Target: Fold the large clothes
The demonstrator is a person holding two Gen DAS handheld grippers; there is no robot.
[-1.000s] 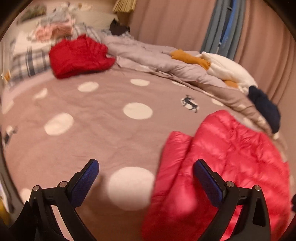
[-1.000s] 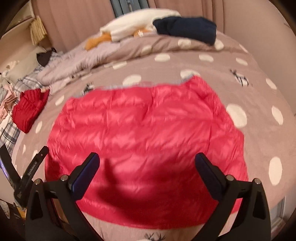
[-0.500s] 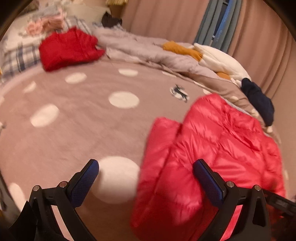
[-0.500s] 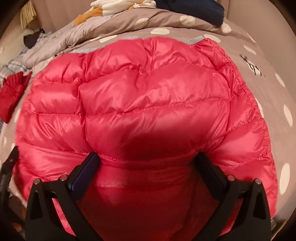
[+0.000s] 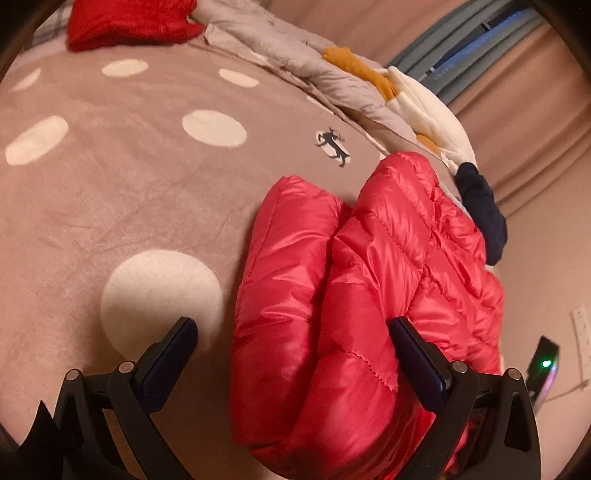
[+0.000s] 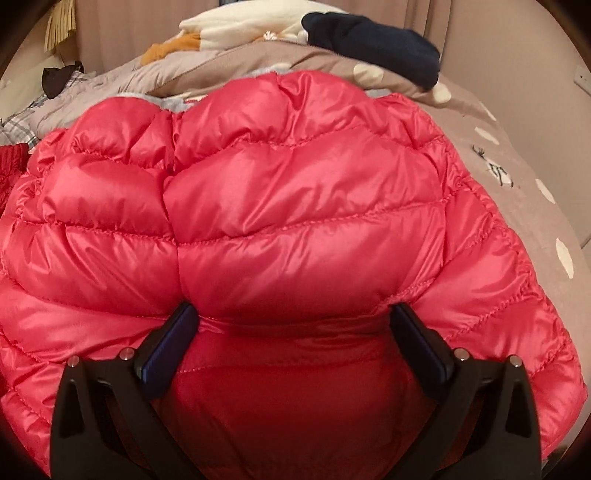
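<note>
Right wrist view first: the right gripper (image 6: 291, 336) is pushed hard against the near edge of the pink puffer jacket (image 6: 295, 206), its two fingers spread wide with the puffy hem bulging between them. Nothing is pinched yet, as far as I can see. If those fingers close from here, I'd guess they catch only the top layer of that slick, springy fabric, and the layer under it slides out when lifted.

From the left wrist view, the left gripper (image 5: 291, 354) is also spread wide and holding nothing; one finger sits over the bedspread (image 5: 122, 199), the other against the jacket's side, where a folded-in sleeve (image 5: 288, 266) lies beside the body. A careless sweep could flip that sleeve back out.

The jacket lies on the spotted bedspread, close to the near edge of the bed, so a tug toward us might drag it off.

Farther back, a navy garment (image 6: 373, 44) and a cream and mustard pile (image 5: 406, 96) sit just beyond the jacket; pushing forward could bunch it into them. A red garment (image 5: 129, 22) rests well apart.
</note>
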